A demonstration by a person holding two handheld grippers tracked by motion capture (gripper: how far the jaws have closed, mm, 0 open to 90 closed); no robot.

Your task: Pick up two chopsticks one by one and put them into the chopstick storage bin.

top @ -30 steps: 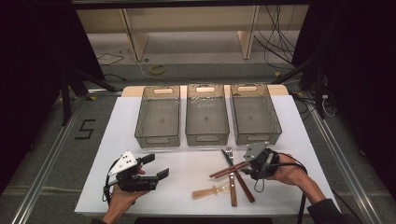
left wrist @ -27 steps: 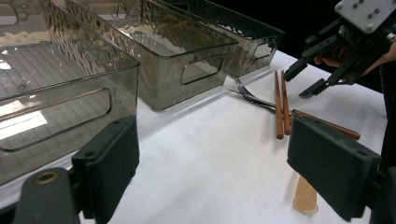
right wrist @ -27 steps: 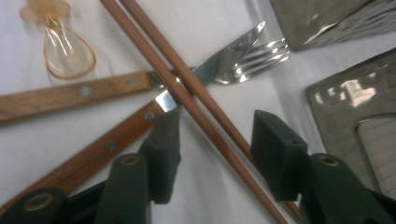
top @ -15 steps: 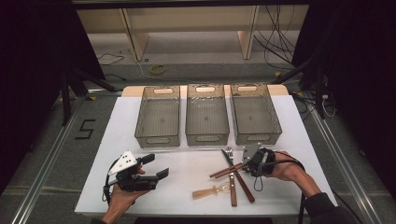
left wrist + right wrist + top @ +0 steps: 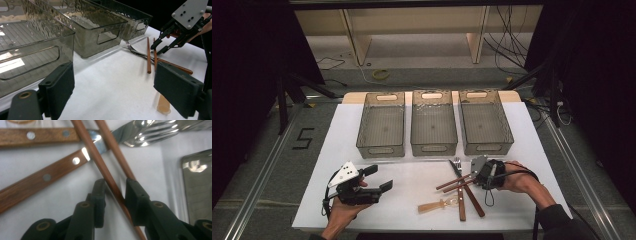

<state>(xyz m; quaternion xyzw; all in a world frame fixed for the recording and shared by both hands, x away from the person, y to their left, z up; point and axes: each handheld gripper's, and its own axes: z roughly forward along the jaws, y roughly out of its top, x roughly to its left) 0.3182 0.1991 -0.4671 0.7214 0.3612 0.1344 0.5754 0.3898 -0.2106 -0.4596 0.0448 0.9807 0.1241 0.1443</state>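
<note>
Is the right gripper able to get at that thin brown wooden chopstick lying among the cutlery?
Probably yes: the right gripper already straddles the thin brown wooden chopstick, its jaws just closing, with nothing between.

Two brown chopsticks (image 5: 455,182) lie on the white table near its front edge, right of the middle, side by side and slanting from lower left to upper right. In the right gripper view one chopstick (image 5: 100,162) crosses over a wood-handled knife (image 5: 45,178), and the second chopstick (image 5: 115,148) lies just beside it, near a steel fork (image 5: 147,132). Both are slim, round, smooth sticks of reddish wood. Their right ends point toward the table's right edge.
</note>
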